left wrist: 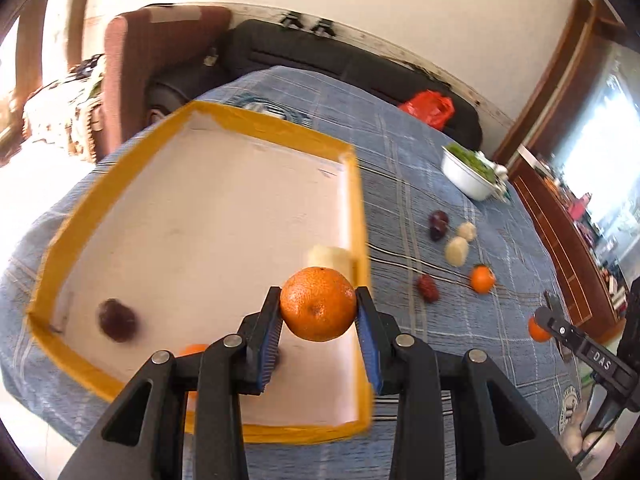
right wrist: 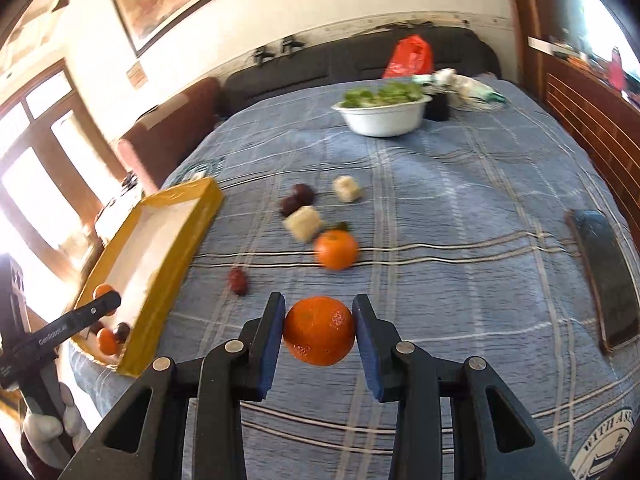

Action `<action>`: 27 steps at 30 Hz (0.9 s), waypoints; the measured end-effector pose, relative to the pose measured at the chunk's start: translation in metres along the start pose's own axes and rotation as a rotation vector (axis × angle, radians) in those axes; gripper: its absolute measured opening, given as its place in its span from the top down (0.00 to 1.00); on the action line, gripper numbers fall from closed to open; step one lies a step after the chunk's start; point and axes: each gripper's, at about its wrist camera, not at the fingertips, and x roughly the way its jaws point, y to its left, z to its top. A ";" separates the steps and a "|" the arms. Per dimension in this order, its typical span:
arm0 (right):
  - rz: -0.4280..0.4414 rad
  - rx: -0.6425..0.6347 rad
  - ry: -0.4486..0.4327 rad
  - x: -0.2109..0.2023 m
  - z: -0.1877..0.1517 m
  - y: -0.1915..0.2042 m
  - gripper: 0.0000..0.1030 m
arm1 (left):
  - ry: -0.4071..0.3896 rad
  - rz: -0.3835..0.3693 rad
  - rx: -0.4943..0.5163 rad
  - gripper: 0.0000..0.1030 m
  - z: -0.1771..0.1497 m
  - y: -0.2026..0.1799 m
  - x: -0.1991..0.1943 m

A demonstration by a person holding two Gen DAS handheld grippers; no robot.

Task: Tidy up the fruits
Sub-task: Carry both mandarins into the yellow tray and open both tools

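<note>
black hand-held gripper [left wrist: 318, 314] with blue ribbed pads [left wrist: 269, 338], silver rivets, white-gloved hand [right wrist: 48, 428]

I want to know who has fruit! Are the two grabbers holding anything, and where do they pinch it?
Each holds an orange. The left gripper pinches its orange by the two sides, above the tray. The right gripper pinches another orange by its sides.

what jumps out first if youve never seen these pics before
Each pair of tongs is shut on an orange: the left tongs hold one orange over the yellow-rimmed tray, the right tongs hold another orange above the blue plaid cloth. Beyond them, a loose orange, dark red fruits and pale chunks lie scattered on the cloth, with a white bowl of greens at the far end.
</note>
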 end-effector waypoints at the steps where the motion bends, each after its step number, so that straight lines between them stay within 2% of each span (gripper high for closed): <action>1: 0.013 -0.017 0.006 0.004 0.000 0.010 0.63 | -0.010 0.014 -0.020 0.66 0.001 0.009 -0.004; 6: 0.099 -0.131 0.045 0.023 -0.002 0.073 0.62 | -0.040 0.065 -0.106 0.66 0.006 0.050 -0.013; 11: 0.171 -0.232 0.098 0.045 -0.009 0.136 0.62 | -0.021 0.072 -0.170 0.66 0.011 0.081 -0.003; 16: 0.207 -0.321 0.131 0.065 -0.013 0.185 0.62 | -0.016 0.086 -0.198 0.66 0.023 0.102 0.004; 22: 0.204 -0.365 0.182 0.101 -0.016 0.220 0.62 | -0.015 0.104 -0.187 0.66 0.037 0.115 0.010; 27: 0.178 -0.375 0.219 0.129 -0.017 0.231 0.62 | -0.013 0.100 -0.183 0.66 0.040 0.120 0.014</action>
